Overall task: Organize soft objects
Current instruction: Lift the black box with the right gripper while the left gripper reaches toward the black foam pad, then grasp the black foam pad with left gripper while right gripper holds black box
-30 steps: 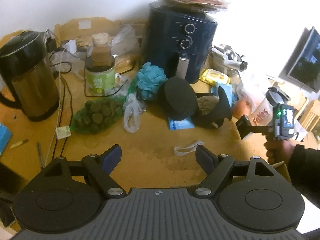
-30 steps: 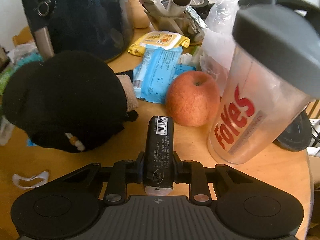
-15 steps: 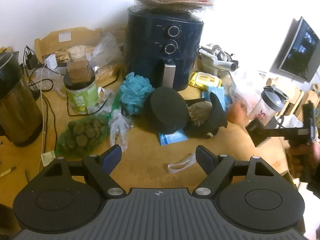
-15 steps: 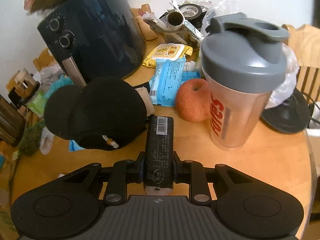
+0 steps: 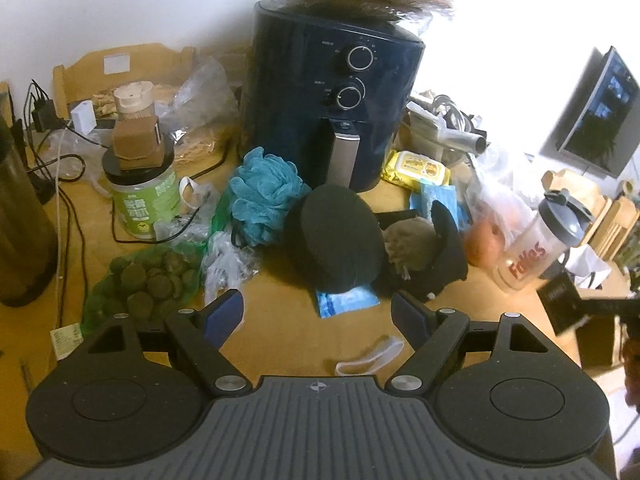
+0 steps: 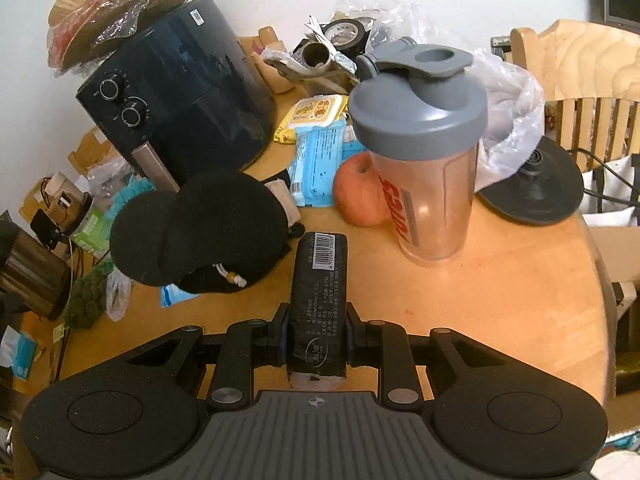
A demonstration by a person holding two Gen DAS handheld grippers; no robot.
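Right gripper [image 6: 316, 330] is clamping a black tissue pack [image 6: 319, 300], holding it above the wooden table [image 6: 500, 300]. Shaker bottle [image 6: 424, 152] is sitting at 1 o'clock of the pack, black cap [image 6: 200, 228] at 10 o'clock. Left gripper [image 5: 318, 312] is hovering spread wide, gripping nothing; blue loofah [image 5: 264, 196] at its 11 o'clock, beside the air fryer [image 5: 332, 108].
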